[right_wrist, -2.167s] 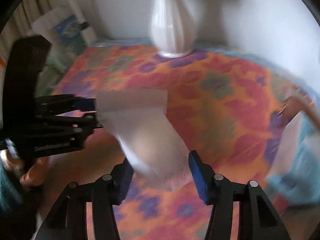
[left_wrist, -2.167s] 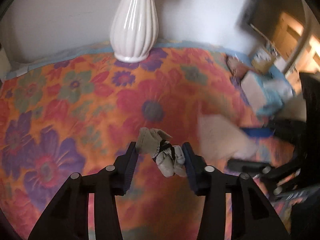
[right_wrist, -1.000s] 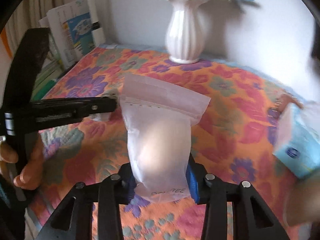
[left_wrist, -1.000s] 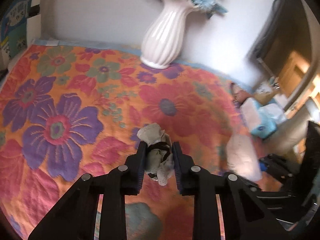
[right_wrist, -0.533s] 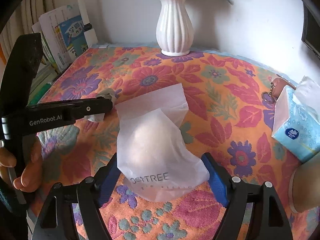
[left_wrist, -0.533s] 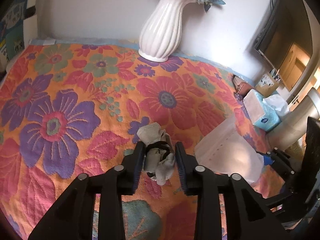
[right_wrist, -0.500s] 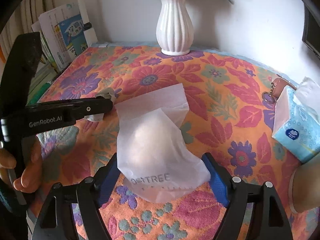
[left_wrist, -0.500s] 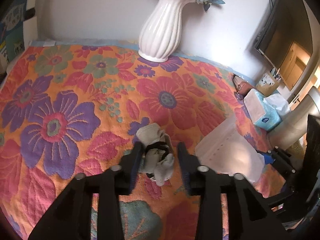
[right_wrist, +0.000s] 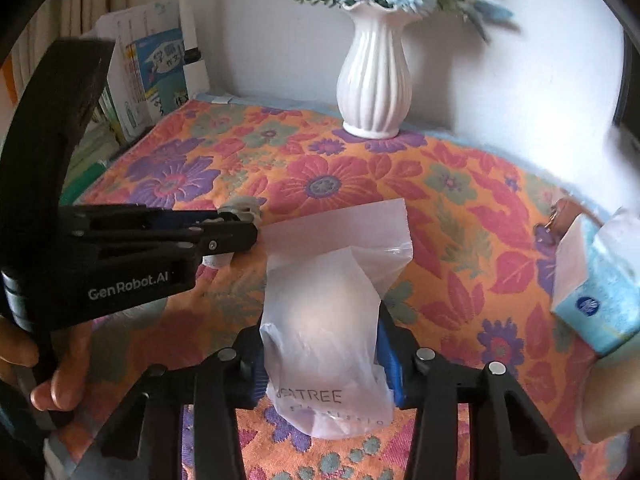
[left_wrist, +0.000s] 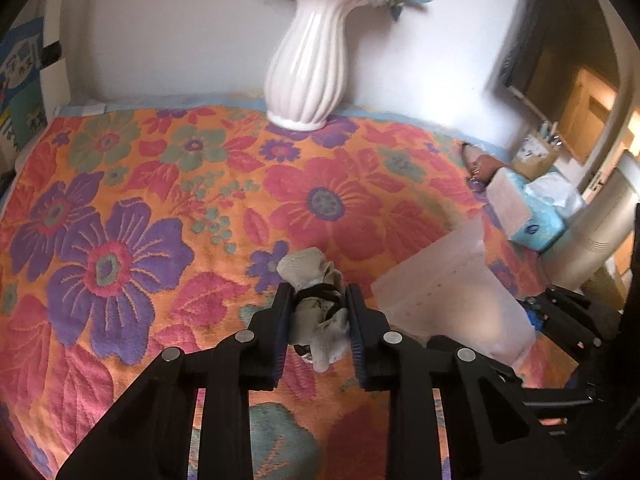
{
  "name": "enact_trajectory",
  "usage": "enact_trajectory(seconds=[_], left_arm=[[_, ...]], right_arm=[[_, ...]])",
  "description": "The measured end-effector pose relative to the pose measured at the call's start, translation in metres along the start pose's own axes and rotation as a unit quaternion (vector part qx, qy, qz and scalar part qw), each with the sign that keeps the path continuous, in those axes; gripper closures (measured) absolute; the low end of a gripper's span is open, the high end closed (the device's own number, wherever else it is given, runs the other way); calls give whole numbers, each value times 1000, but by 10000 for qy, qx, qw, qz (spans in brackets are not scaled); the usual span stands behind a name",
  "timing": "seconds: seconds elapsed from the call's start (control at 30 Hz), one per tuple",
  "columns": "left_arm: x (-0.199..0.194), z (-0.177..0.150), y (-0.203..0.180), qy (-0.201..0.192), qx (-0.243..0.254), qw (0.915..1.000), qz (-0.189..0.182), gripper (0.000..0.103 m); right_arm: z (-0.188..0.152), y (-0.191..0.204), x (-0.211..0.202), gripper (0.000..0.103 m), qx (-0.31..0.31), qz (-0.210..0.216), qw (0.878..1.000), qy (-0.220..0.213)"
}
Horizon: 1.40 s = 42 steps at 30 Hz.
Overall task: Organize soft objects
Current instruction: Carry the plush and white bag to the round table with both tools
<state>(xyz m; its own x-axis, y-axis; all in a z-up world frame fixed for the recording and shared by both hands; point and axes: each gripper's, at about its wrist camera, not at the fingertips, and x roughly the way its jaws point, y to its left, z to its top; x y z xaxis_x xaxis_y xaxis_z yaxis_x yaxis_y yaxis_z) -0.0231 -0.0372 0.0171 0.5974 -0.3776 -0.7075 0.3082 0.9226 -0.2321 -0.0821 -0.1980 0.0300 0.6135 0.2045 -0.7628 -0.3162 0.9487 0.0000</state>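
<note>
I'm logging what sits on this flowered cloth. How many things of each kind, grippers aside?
Bundled socks: 1
Translucent plastic bag: 1
White vase: 1
Blue tissue pack: 1
Brown key pouch: 1
Total: 5

The left gripper [left_wrist: 316,316] and right gripper [right_wrist: 320,356] were black, silver-screwed, with blue-padded fingers [right_wrist: 386,360]; white "GenRobot.AI" lettering marked one body.

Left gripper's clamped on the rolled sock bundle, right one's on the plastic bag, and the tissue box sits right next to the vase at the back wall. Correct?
Not quite. The tissue box is not by the white vase; it sits apart at the cloth's right edge, as the right wrist view shows. The rest holds: the left gripper is shut on the sock bundle, and the right gripper is closing around the plastic bag.
</note>
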Motion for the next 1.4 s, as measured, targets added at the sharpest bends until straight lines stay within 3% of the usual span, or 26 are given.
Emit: enact_trajectory(seconds=[0.2,0.33,0.43,0.67,0.9,1.07,1.17,1.27,1.4], left_arm=[[-17,-7,-14,-215,179,9996,-35,80],[-36,-27,-48,-280,400,9976,-487,80],[-46,-36,-77,-302,556,9942,-871,80],[-62,-35,-157,-354,1022,9802,-1658,80],[-83,-31,-247,-505,1813,9579,-2168,80],[-87,-15,-316,-679,2287,9389,-2480,80],[-75,-8,-360,-741,2461,9347,-2454,80],[-53,-2,-391,-601,2453,9322,-2592,80],[-19,1,-415,-540,2455,9382,-2378,80]], right_arm=[[-9,-26,-19,60,694,34,9974,-170],[-34,-29,-49,60,853,116,9960,-232],[-61,-45,-80,60,1256,486,9908,-151],[-98,-103,-181,60,1727,-216,9803,-931],[-131,-160,-252,60,2240,-870,9592,-1486],[-142,-216,-290,60,2717,-1245,9375,-1782],[-142,-262,-302,60,3215,-1601,9155,-1814],[-147,-308,-300,60,3809,-1562,8946,-1739],[-148,-345,-285,60,4023,-1613,8883,-1517]])
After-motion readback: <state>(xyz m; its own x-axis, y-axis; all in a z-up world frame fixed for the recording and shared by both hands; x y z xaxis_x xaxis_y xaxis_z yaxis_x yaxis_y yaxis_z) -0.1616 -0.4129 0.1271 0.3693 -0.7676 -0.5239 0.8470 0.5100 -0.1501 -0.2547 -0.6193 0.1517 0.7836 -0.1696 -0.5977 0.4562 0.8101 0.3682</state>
